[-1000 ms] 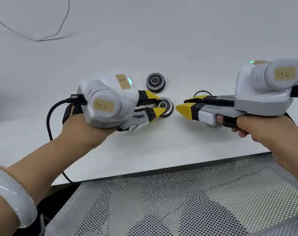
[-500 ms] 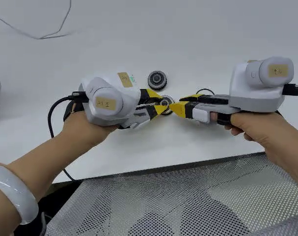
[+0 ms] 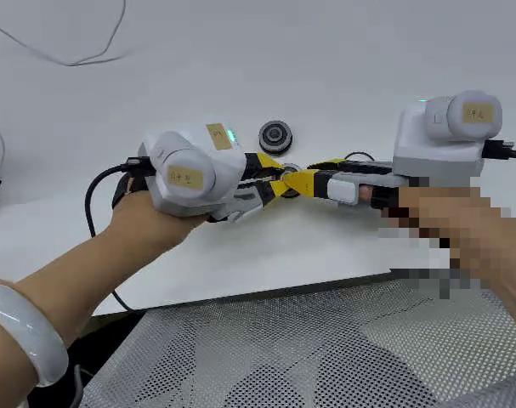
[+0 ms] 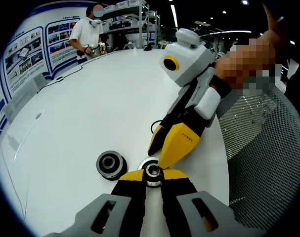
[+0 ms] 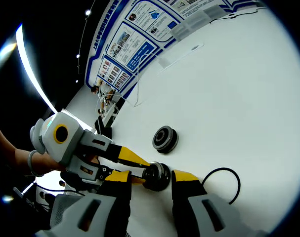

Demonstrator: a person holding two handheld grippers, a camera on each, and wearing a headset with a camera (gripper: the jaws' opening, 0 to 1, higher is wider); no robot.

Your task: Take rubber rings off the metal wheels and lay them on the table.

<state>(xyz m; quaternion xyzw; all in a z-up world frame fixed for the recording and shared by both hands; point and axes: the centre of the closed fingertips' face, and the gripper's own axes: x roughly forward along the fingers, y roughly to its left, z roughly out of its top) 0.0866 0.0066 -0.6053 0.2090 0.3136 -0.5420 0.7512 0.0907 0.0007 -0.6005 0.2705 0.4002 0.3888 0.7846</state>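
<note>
Metal wheel (image 5: 156, 176) sits clamped between the left gripper's (image 4: 152, 174) yellow jaws, over the white table (image 3: 343, 76). Both forearms angle inward so the tips meet. The right gripper's (image 3: 300, 181) jaws flank that wheel; whether they pinch it is unclear. A second wheel (image 3: 275, 136) lies just beyond.

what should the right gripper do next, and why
Probably close the right gripper on the edge of the wheel, ready to peel the rubber off. Its jaws flank the wheel, apparently not yet gripping, while the left gripper clamps it steady.
</note>
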